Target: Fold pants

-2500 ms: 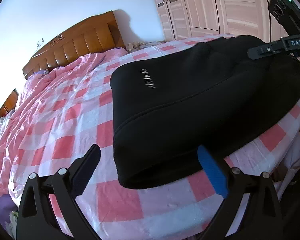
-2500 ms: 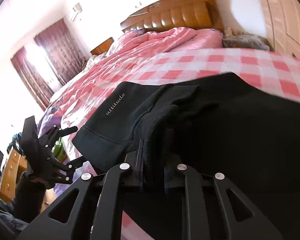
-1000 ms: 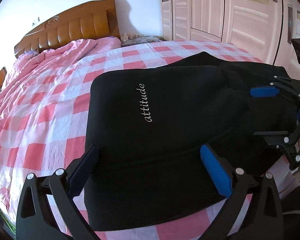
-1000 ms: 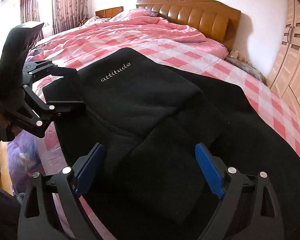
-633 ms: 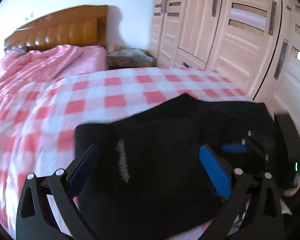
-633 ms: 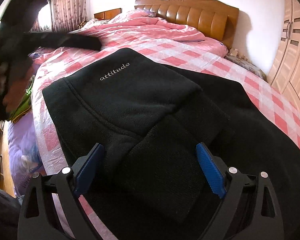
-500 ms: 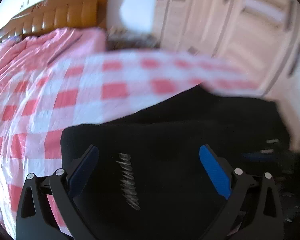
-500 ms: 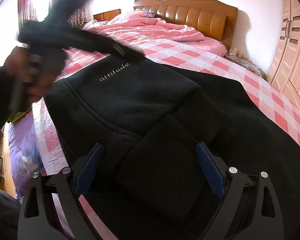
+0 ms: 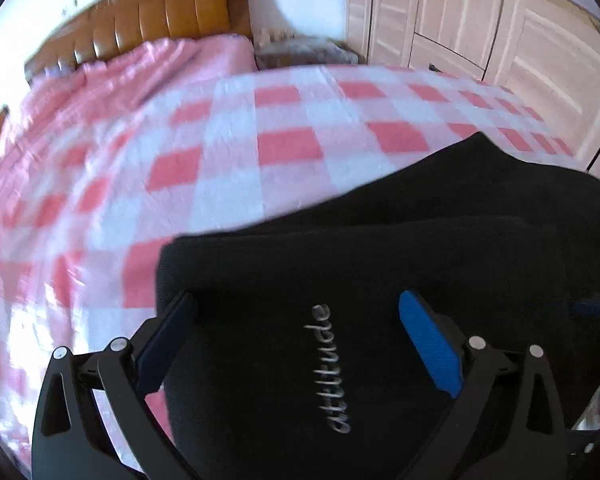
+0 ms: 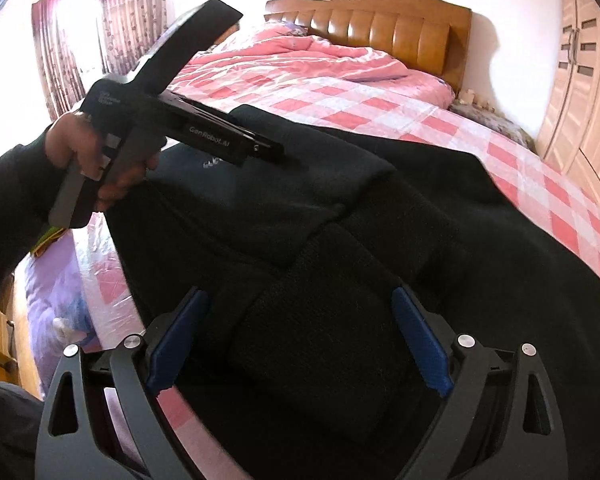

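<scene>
Black fleece pants (image 9: 380,264) with the white word "attitude" lie folded on the pink checked bed (image 9: 260,128). My left gripper (image 9: 300,320) is open and empty, low over the folded top layer near the lettering. In the right wrist view the pants (image 10: 380,240) fill the foreground with layers stacked. My right gripper (image 10: 300,328) is open and empty just above the nearest folded flap. The left gripper (image 10: 292,160) shows there from the side, held by a hand above the pants.
A wooden headboard (image 10: 380,20) and a rumpled pink quilt (image 10: 300,64) are at the far end of the bed. Wardrobe doors (image 9: 500,40) stand to the right. Curtains (image 10: 120,20) and purple bedding (image 10: 56,292) are to the left, past the bed edge.
My right gripper has opened and let go of the pants fold. My left gripper has swung from the bed edge in over the folded pants. The right gripper now holds still.
</scene>
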A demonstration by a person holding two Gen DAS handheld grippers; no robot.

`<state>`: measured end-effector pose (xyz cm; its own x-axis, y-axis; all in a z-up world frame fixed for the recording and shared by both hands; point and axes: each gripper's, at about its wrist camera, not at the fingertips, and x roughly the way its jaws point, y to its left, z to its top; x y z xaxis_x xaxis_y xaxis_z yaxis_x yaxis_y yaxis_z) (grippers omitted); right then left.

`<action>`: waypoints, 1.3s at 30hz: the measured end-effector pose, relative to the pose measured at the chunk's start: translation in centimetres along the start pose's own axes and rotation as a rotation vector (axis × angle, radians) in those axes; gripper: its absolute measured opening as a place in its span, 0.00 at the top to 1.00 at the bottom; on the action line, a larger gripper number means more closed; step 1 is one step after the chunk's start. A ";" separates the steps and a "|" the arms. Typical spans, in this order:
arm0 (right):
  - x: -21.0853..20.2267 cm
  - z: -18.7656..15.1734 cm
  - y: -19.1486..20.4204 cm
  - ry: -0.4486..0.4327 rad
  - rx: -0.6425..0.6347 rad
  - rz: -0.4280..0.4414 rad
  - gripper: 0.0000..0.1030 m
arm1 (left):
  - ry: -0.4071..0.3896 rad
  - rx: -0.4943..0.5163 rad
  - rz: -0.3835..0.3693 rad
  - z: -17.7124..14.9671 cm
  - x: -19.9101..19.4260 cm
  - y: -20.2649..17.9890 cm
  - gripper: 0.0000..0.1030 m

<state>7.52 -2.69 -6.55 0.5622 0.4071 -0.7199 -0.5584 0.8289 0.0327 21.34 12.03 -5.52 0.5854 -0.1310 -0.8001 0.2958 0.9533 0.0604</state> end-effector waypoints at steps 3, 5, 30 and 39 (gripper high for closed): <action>-3.1 -0.7 -1.4 -0.039 0.027 -0.065 0.13 | -0.093 0.050 -0.028 0.7 -3.3 -3.2 0.02; -4.4 -1.9 -3.2 -0.019 0.058 -0.128 0.12 | -0.112 0.113 -0.066 1.0 -4.2 -6.3 0.02; -18.1 -19.6 -16.0 -0.108 0.809 -0.123 0.10 | -0.089 0.428 0.032 -0.9 0.5 -20.5 0.01; -16.0 -18.0 -19.0 -0.107 0.932 -0.048 0.04 | -0.081 0.406 0.000 -0.9 0.6 -19.9 0.01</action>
<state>-1.86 -31.86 -8.17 0.6509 0.3592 -0.6688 0.1542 0.8000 0.5798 15.11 -6.73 -7.75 0.6379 -0.1672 -0.7517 0.5599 0.7709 0.3037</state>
